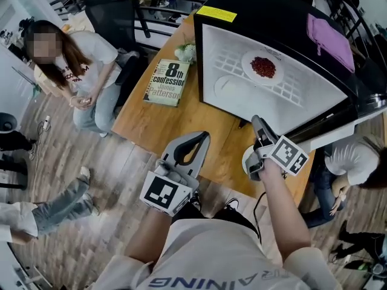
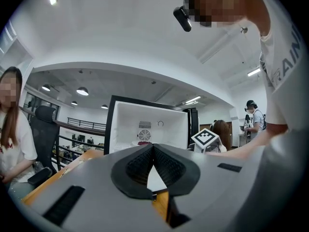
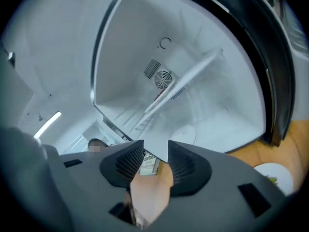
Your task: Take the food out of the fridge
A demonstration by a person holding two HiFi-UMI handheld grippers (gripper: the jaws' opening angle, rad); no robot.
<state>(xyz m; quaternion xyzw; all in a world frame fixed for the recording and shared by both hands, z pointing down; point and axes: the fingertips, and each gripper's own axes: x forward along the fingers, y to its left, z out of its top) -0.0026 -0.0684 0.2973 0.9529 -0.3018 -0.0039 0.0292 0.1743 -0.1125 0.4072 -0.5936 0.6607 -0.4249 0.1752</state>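
A small black fridge [image 1: 210, 53] stands open on the wooden table [image 1: 154, 125]. On its wire shelf [image 1: 228, 62] sits a white plate of red food [image 1: 263, 67]; a bare white plate [image 1: 231, 88] lies on the fridge floor below it. My right gripper [image 1: 256, 124] is just in front of the opening, open, with nothing between its fingers [image 3: 156, 153]; it looks into the fridge at the lower plate [image 3: 186, 134]. My left gripper [image 1: 202, 137] hangs over the table's near edge, its jaws shut and empty [image 2: 153, 148], pointing at the fridge [image 2: 145, 124].
A white plate [image 1: 247, 162] [image 3: 275, 176] with some food lies on the table under my right hand. A book [image 1: 167, 82] and small flowers [image 1: 186, 52] are left of the fridge. A purple cloth [image 1: 329, 41] lies on top. One person [image 1: 84, 71] sits at the left, another [image 1: 347, 162] at the right.
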